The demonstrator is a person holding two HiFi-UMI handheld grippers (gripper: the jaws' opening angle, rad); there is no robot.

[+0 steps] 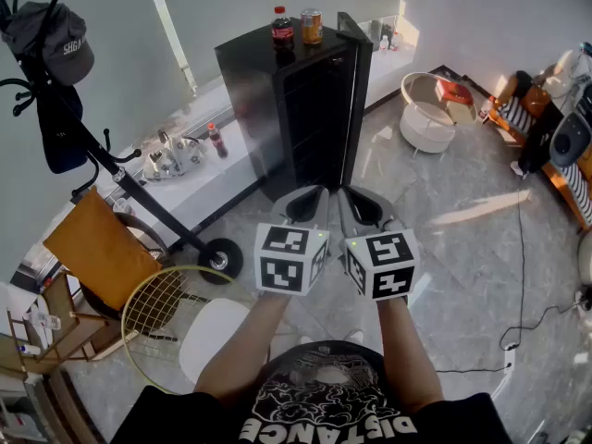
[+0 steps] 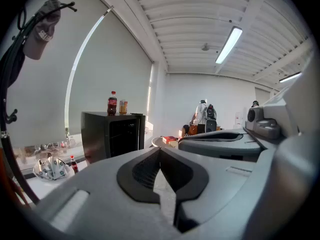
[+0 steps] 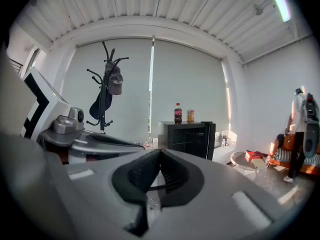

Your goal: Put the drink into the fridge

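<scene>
A black mini fridge (image 1: pixel 296 109) stands by the window ledge, and its door (image 1: pixel 357 72) appears swung open on the right. On top stand a cola bottle (image 1: pixel 282 28) and an orange can (image 1: pixel 312 26). I hold both grippers side by side, well short of the fridge and pointed at it. My left gripper (image 1: pixel 310 197) is shut with nothing in it, and so is my right gripper (image 1: pixel 357 202). The left gripper view has the bottle (image 2: pixel 112 103) and can (image 2: pixel 123 107) far beyond its closed jaws. In the right gripper view the bottle (image 3: pixel 177 113) and can (image 3: pixel 190 116) are just as distant.
A coat rack (image 1: pixel 55 109) with a cap and a scooter (image 1: pixel 199 248) stand at the left. A small cola bottle (image 1: pixel 216 141) is on the ledge. A round white table (image 1: pixel 430 109) sits right of the fridge. A cable (image 1: pixel 518 313) crosses the floor. A person (image 2: pixel 206 116) stands far off.
</scene>
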